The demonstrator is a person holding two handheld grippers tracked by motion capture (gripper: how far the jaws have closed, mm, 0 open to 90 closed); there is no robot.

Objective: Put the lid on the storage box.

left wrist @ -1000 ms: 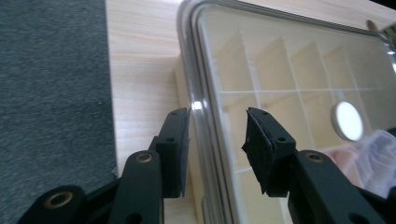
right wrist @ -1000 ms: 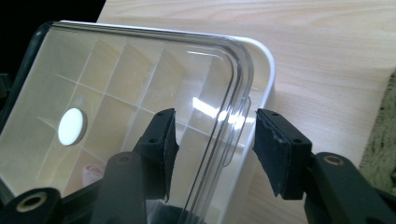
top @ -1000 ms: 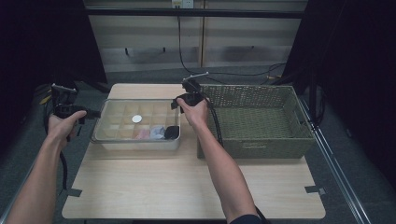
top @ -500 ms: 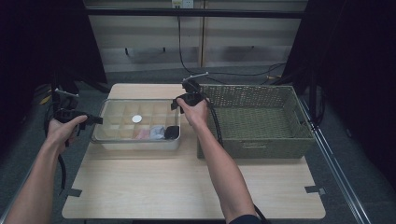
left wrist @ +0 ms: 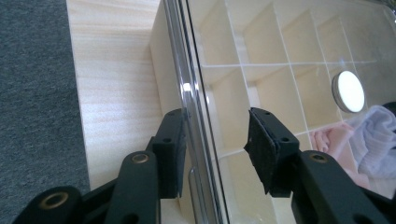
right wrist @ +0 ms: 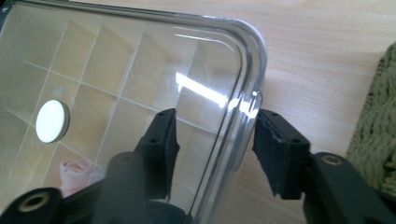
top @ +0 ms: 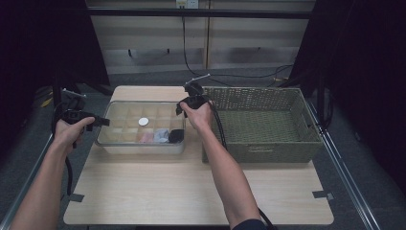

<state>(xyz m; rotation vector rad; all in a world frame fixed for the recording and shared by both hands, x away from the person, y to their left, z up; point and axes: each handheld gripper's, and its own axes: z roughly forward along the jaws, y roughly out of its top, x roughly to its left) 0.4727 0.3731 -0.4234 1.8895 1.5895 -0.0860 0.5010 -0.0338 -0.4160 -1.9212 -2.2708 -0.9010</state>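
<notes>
Clear plastic compartment box (top: 143, 125) on pale wooden surface (top: 191, 191), left gripper (left wrist: 215, 149) and right gripper (right wrist: 212, 149) fingers open, closing astride its opposite rims

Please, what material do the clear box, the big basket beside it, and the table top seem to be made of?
The clear box looks like glossy transparent plastic: its dividers show through and its rim carries bright reflections. The basket seems woven from olive-green fibre or cord, matte; the exact fibre I cannot tell. The table top looks like pale wood or wood-pattern laminate, with grain lines.
</notes>
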